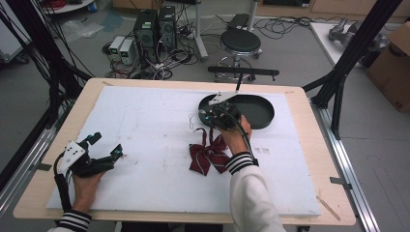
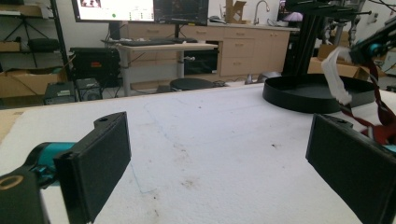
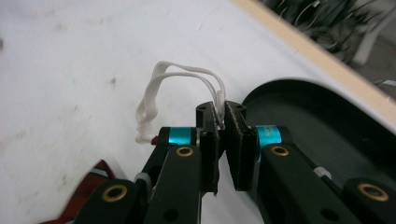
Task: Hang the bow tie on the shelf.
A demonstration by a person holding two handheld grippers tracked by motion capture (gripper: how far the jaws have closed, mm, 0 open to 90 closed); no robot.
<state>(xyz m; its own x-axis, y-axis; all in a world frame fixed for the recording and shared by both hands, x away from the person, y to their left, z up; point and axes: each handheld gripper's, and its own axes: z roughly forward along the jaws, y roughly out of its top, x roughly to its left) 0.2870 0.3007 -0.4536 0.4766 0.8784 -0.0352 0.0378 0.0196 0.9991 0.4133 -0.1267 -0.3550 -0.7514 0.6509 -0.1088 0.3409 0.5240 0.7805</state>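
Grey floor point(image 1: 300, 53) beyond the desk point(image 1: 300, 96), littered with cables. Two computer towers point(image 1: 155, 26) stand on it, a black round stool point(image 1: 240, 41) beside them. Black frame struts point(image 1: 355, 43) rise at right; cardboard box point(image 1: 394, 67) further right. Far wall: wooden cabinets point(image 2: 243, 49), monitors point(image 2: 140, 9) on a side table point(image 2: 159, 46).

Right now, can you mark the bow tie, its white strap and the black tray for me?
Bow tie point(image 1: 209, 155), high view, on the striped red knot.
Strap point(image 3: 148, 95), right gripper view, on the white loop left of the jaws.
Tray point(image 1: 261, 112), high view, on its bare floor at the right.
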